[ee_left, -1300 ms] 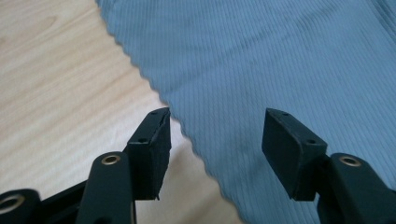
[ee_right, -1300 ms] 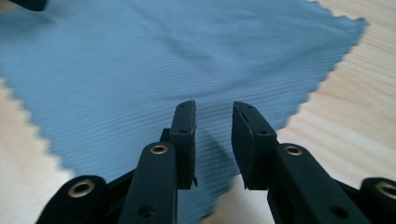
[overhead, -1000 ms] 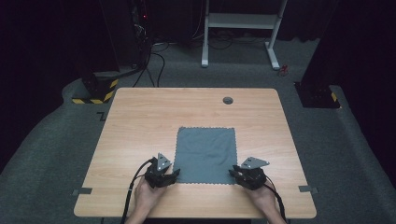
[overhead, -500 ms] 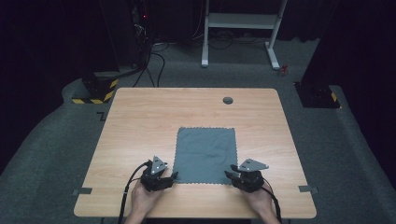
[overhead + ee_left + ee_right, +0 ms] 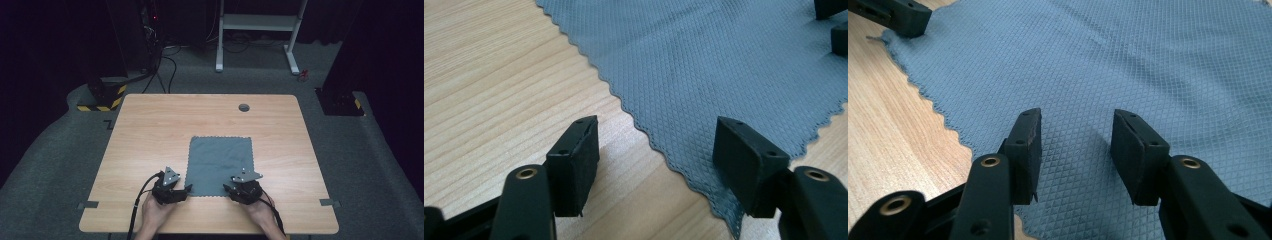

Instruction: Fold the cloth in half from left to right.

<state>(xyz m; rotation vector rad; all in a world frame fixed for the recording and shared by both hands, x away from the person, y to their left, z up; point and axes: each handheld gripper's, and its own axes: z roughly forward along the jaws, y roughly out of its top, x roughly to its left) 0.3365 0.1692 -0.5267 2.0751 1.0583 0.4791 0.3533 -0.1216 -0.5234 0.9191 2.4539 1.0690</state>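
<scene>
A grey-blue cloth [image 5: 220, 162] with a scalloped edge lies flat on the wooden table [image 5: 150, 130], towards its near side. My left gripper [image 5: 185, 189] is open at the cloth's near left corner. In the left gripper view [image 5: 656, 155] one jaw stands over bare wood and the other over the cloth [image 5: 724, 65]. My right gripper [image 5: 227, 189] is open at the near right corner. In the right gripper view [image 5: 1075, 145] both jaws hover just above the cloth [image 5: 1128, 65], with nothing pinched between them.
A small round hole [image 5: 244, 107] sits near the table's far edge. Tape strips [image 5: 87, 205] [image 5: 327, 202] mark the front corners. On the floor behind stand a white frame [image 5: 255, 22] and a yellow-black striped base [image 5: 100, 102], with cables around them.
My right gripper has slid left, from beside the cloth's near right corner to over the cloth. The left gripper shifted only slightly.
</scene>
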